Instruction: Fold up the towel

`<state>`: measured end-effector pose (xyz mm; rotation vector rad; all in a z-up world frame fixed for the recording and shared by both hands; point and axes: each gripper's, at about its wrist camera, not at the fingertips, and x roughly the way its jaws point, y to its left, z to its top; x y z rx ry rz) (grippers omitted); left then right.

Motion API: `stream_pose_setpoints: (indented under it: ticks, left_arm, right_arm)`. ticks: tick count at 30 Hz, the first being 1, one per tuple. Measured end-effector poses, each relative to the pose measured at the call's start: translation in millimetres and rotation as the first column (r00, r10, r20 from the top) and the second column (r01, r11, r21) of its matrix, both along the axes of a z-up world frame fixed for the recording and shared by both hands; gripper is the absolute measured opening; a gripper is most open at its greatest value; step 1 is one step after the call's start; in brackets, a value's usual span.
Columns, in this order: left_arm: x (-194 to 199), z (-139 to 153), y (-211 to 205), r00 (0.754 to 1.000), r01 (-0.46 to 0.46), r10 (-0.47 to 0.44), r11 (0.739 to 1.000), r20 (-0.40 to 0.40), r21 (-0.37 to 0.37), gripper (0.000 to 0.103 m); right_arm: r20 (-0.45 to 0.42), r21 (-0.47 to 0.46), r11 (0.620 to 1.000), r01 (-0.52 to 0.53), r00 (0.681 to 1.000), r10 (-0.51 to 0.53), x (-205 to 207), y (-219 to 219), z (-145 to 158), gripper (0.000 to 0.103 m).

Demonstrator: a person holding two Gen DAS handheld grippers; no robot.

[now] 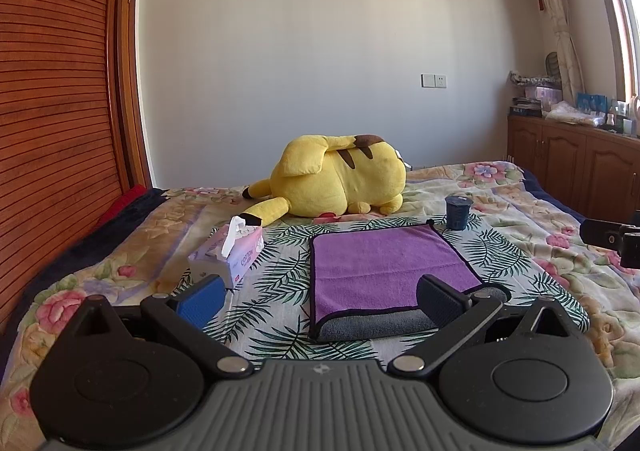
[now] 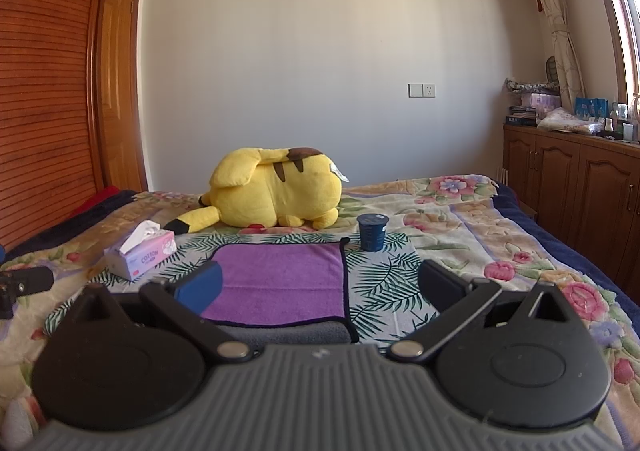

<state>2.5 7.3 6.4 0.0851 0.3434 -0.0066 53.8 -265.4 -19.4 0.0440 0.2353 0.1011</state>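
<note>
Left wrist view: left gripper (image 1: 320, 297) fingers spread apart, holding nothing. Purple towel (image 1: 384, 271) lies flat near the bed (image 1: 560, 251) centre, near edge already doubled, grey underside showing.

Right wrist view: right gripper (image 2: 320, 287) likewise spread, empty, above the towel's right edge. Judged soft, light, limp; pinch at bound corners.

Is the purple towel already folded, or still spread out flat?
Folded at least once: the purple microfibre towel shows a doubled grey layer under its near edge.
</note>
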Motion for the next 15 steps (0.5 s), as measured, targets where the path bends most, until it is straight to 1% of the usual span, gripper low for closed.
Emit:
stream_pose_setpoints:
  ticks: [15]
  left_arm:
    - [1.4,-5.2,-2.4,1.000,0.000,0.000,1.000,-0.004,0.011,0.085]
  right_arm:
    - [-0.002,0.003,1.000,0.000,1.000,0.000,0.9,-0.5,-0.5,0.103]
